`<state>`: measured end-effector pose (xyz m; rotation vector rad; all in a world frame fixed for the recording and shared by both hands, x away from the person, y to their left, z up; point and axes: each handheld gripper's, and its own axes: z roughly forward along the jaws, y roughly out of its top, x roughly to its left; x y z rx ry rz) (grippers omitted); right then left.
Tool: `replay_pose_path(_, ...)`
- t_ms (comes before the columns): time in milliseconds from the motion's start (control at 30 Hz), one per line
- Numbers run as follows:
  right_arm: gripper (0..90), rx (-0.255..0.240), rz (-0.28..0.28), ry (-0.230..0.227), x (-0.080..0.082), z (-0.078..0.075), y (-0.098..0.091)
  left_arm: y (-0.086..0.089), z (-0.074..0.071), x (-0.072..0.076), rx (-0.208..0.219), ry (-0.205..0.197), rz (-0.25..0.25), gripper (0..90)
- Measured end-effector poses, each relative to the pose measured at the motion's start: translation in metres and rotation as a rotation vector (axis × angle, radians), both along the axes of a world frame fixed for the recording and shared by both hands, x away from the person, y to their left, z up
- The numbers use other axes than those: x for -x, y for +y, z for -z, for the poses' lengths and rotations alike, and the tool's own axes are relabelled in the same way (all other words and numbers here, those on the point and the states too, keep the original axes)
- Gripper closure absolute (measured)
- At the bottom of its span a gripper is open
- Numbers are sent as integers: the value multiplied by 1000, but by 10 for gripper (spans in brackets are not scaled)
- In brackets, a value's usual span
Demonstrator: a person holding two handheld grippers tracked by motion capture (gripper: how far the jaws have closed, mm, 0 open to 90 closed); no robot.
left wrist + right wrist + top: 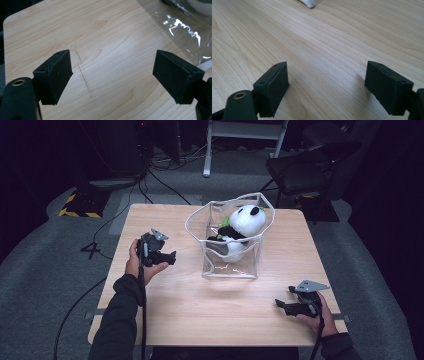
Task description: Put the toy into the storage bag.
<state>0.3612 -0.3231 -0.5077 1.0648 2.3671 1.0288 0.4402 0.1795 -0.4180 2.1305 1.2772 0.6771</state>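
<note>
A black-and-white panda plush (pixel 244 226) sits inside a clear plastic bag (pixel 231 265) with a white rim, standing upright at the back middle of the wooden table (pixel 200 305). To the left of the bag, my left gripper (pixel 172 256) is held just above the tabletop, pointing toward it. Its jaws stand open over bare wood (pixel 112 67), with the bag's crinkled plastic (pixel 180 27) at the upper right. My right gripper (pixel 279 304) rests low near the table's front right corner, open, with only wood between the jaws (pixel 327 75).
The table's left edge (pixel 5 50) runs close behind my left gripper. A dark chair (pixel 305 167) and a white frame (pixel 245 135) stand on the grey floor beyond the table. Cables (pixel 100 240) trail across the floor at the left.
</note>
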Motion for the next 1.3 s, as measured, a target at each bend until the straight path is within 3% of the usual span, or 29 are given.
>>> replay_pose_path(367,192,0,0,0,0,0,0,3,23,9,-39,36,16,161)
replay_pose_path(833,192,1,0,0,0,0,0,8,40,29,-59,51,35,161)
replay_pose_path(1167,191,0,1,0,0,0,0,15,55,44,-59,83,34,161)
replay_pose_path(1200,191,0,1,0,0,0,0,17,57,45,-44,103,33,161)
replay_pose_path(1300,191,-1,1,0,0,0,0,23,57,49,-22,105,26,161)
